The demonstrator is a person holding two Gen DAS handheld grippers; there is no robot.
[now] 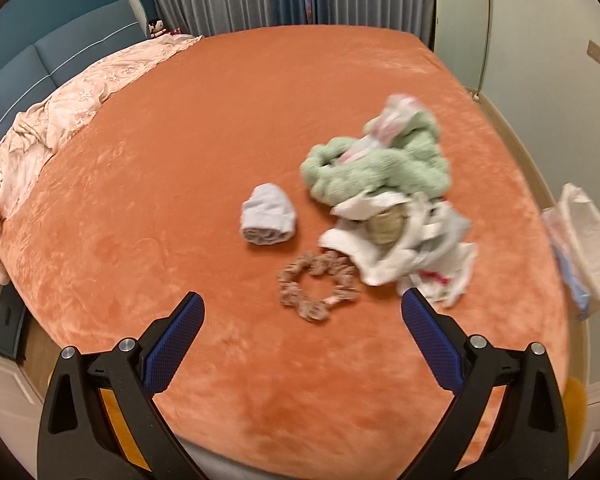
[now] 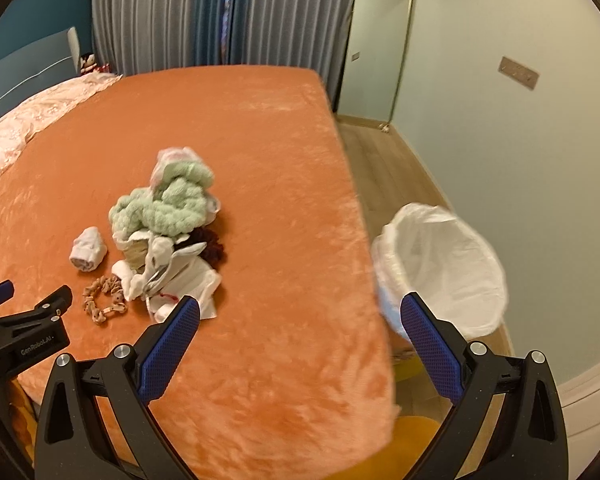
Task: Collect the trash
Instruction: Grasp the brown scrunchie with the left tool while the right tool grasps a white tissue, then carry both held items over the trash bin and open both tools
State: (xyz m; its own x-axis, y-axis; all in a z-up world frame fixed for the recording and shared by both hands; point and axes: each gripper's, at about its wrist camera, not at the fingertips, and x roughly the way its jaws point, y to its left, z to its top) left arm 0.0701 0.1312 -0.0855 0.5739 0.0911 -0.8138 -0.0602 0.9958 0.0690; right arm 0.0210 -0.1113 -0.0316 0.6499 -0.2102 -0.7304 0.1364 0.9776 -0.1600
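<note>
A pile of crumpled white paper trash (image 1: 404, 240) (image 2: 172, 268) lies on the orange bed (image 1: 220, 140) (image 2: 280, 200), under a green knitted cloth (image 1: 376, 164) (image 2: 160, 204). A rolled grey sock (image 1: 268, 220) (image 2: 87, 255) and a brown scrunchie (image 1: 318, 286) (image 2: 104, 294) lie beside it. A dark brown fuzzy item (image 2: 210, 246) sits at the pile's right. A bin with a white liner (image 2: 440, 268) (image 1: 584, 240) stands on the floor right of the bed. My left gripper (image 1: 302, 308) is open, just short of the scrunchie. My right gripper (image 2: 300, 312) is open and empty over the bed's right edge.
A pink quilt (image 1: 60, 120) lies bunched along the bed's left side by a blue headboard (image 1: 40, 60). Grey curtains (image 2: 220, 12) hang behind the bed. A wooden floor strip (image 2: 384, 168) runs between bed and pale wall. The left gripper's body (image 2: 20, 332) shows at the right view's left edge.
</note>
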